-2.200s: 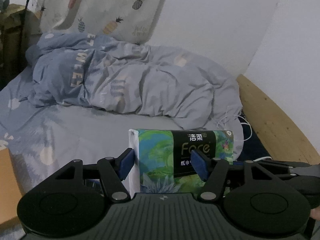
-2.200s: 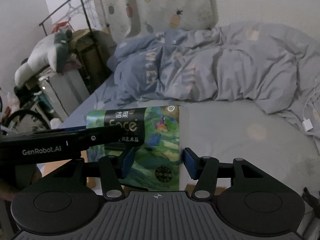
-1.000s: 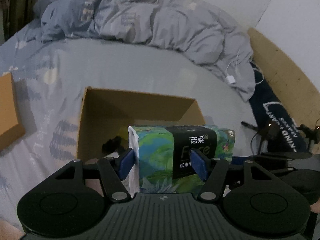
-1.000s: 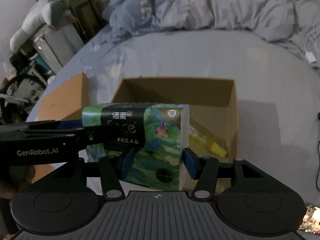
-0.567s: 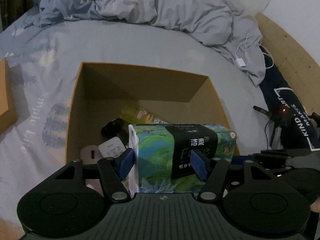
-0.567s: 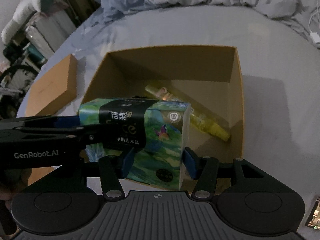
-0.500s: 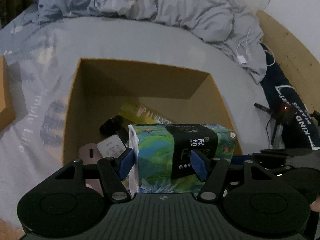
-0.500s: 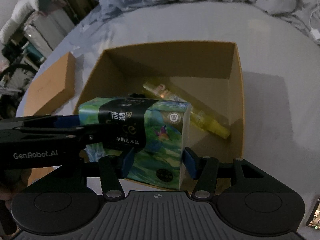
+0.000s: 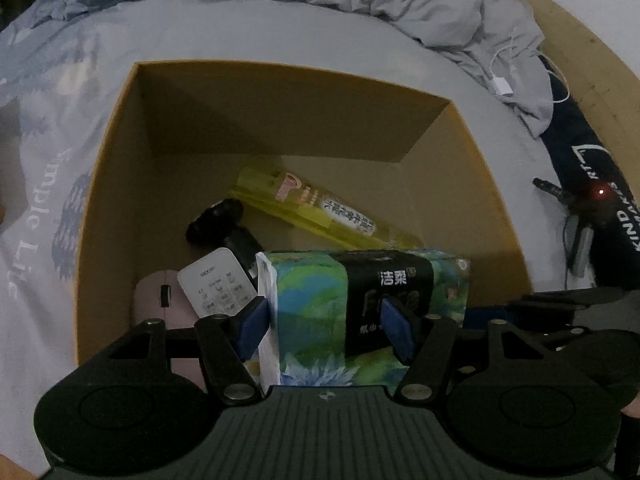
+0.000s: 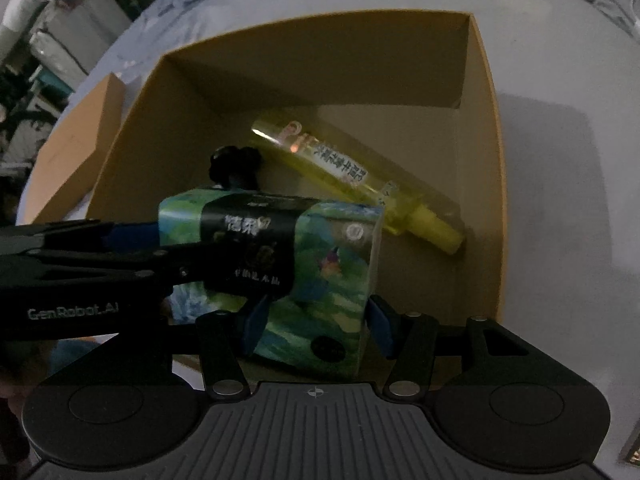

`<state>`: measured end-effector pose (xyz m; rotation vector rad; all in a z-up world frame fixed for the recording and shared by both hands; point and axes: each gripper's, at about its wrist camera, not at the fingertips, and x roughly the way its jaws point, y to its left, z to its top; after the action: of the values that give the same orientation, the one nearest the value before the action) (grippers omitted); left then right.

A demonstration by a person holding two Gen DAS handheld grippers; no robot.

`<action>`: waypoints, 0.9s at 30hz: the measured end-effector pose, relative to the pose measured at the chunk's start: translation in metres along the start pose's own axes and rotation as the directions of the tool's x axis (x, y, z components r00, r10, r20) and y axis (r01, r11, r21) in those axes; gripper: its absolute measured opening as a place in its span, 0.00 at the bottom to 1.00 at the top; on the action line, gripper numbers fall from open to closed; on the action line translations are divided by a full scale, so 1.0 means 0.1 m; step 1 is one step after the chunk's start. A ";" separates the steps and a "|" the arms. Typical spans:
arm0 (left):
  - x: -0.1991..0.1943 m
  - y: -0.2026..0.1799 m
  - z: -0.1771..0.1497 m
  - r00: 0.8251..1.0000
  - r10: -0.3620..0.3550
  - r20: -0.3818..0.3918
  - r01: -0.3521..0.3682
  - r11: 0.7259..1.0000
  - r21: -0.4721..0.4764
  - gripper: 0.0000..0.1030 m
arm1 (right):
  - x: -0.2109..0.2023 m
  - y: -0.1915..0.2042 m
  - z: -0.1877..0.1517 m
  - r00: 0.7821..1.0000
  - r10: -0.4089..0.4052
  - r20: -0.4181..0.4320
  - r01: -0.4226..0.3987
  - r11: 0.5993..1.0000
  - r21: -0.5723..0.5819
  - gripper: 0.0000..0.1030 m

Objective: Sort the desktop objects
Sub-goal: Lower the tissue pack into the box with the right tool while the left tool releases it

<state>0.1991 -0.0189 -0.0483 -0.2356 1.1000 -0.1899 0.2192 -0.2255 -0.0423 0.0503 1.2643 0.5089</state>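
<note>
A green tissue pack [image 9: 320, 300] with a black band hangs low inside the open cardboard box [image 9: 116, 184], held from both ends. My left gripper [image 9: 324, 328] is shut on its white-ended left end. My right gripper [image 10: 316, 324] holds the other end of the tissue pack [image 10: 320, 264]; its jaws are opening, though the blue pads still touch the pack. On the floor of the box [image 10: 484, 120] lie a yellow bottle [image 9: 320, 208], a white remote [image 9: 216, 280], a pink device [image 9: 156, 300] and a black object [image 9: 216, 220]. The pack hides part of the floor.
The box stands on a grey-blue bedsheet. Its flat brown lid [image 10: 76, 152] lies to the left. A rumpled duvet [image 9: 360, 0] is behind, with a white charger cable [image 9: 504, 84], a dark bag [image 9: 592, 184] and the wooden bed frame [image 9: 580, 40] at the right.
Both grippers have sunk with the tissue pack from above the bed into the box's opening. The box now fills both views and its contents show.
</note>
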 end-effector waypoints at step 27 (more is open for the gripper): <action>-0.46 0.09 -0.13 0.989 -0.019 0.149 0.013 0.999 0.036 1.00 | -0.26 0.21 -0.10 0.996 -0.028 0.088 0.032 0.998 -0.052 1.00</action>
<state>0.1675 0.0004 -0.0166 -0.2235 0.9453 -0.2027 0.1981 -0.2195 -0.0158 0.0089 1.1637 0.5090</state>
